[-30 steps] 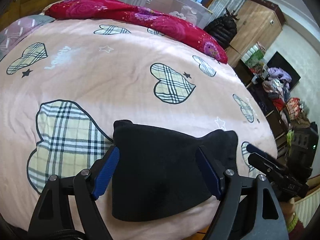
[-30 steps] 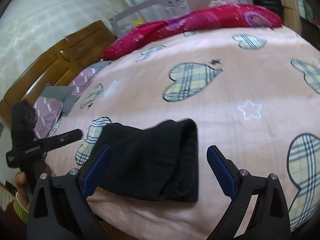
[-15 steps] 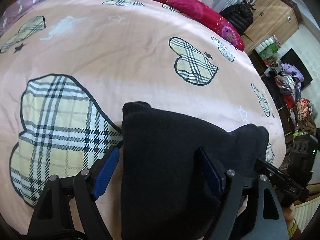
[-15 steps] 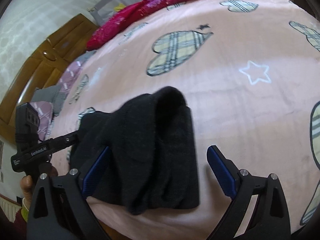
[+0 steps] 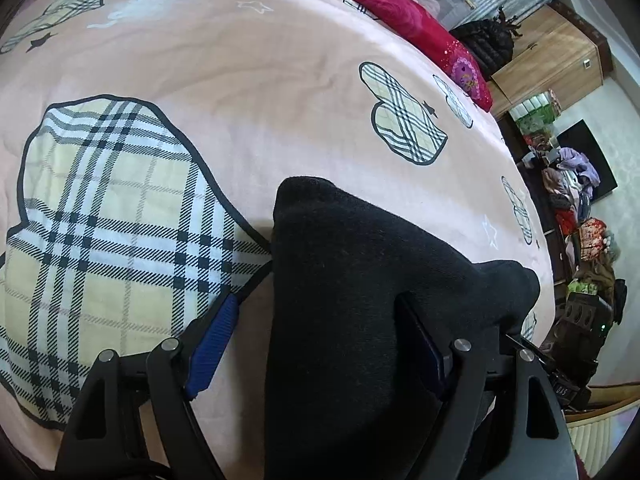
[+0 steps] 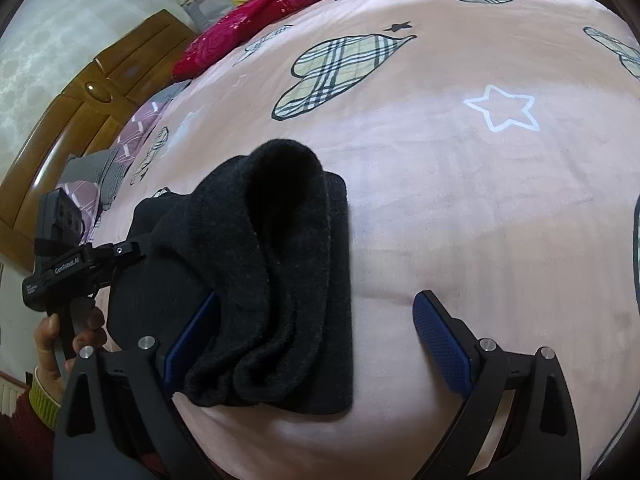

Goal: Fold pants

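The black pants (image 5: 360, 300) lie folded in a thick bundle near the front edge of the pink bed (image 5: 240, 80). My left gripper (image 5: 316, 340) is open, its jaws astride the bundle's left end, the fabric between them. In the right wrist view the pants (image 6: 280, 272) show stacked layers with one raised fold at the far end. My right gripper (image 6: 316, 336) is open, its left finger against the bundle's side and its right finger over bare bedding. The left gripper's body (image 6: 80, 268) shows in the right wrist view, held by a hand.
The pink blanket has plaid heart patches (image 5: 100, 232) and white stars (image 6: 504, 108). A red floral quilt (image 5: 400, 4) lies along the far side. A wooden headboard (image 6: 80, 108) stands at the left. A cabinet (image 5: 552, 60) and cluttered shelves (image 5: 572, 200) stand beyond the bed.
Both grippers have moved forward and down onto the pants. The bundle now fills more of both views, and one fold at its right end has risen.
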### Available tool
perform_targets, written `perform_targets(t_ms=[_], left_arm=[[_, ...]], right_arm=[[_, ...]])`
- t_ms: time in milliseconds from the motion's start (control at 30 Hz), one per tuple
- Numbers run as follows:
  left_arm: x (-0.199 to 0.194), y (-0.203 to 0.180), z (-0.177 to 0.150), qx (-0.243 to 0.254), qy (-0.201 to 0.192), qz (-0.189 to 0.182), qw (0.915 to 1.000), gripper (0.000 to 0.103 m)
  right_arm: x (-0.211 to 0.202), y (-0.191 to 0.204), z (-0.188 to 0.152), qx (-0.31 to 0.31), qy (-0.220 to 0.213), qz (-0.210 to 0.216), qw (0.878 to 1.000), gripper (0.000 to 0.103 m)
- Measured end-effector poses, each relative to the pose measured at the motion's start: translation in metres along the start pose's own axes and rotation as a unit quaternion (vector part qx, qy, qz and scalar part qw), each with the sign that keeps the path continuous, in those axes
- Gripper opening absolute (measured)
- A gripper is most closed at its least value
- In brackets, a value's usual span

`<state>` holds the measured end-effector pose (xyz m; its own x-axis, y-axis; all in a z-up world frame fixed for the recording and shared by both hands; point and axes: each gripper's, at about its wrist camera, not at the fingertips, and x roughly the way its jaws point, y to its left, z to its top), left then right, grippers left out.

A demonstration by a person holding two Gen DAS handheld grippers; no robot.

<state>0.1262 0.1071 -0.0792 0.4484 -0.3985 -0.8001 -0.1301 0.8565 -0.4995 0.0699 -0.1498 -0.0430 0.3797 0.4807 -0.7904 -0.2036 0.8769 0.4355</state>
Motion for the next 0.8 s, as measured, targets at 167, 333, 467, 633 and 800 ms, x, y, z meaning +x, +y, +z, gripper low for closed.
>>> perform_targets(t_ms=[167,333,467,633,800], left_arm=[[0.0,-0.005,0.002,-0.001,-0.001,-0.009,1.0,0.069],[0.002,-0.004,0.002,-0.02,0.005,-0.035,0.9992,0.06],[-0.005,-0.007,0.001,-0.022,-0.004,-0.043,0.9988,0.046],[-0.022,-0.014,0.003,-0.019,-0.017,-0.049,0.9985,0.038],[-0.048,-0.021,0.013,-0.01,-0.044,-0.05,0.9977,0.036]], right_arm=[[0.003,-0.001,0.003,0.006,0.005,0.046,0.999,0.077],[0.011,-0.008,0.005,0.035,0.022,0.1,0.994,0.069],[0.013,-0.005,0.007,0.034,0.027,0.113,0.993,0.062],[0.004,0.0,0.009,0.029,0.019,0.129,0.991,0.052],[-0.005,0.011,0.019,0.016,0.004,0.142,0.99,0.05]])
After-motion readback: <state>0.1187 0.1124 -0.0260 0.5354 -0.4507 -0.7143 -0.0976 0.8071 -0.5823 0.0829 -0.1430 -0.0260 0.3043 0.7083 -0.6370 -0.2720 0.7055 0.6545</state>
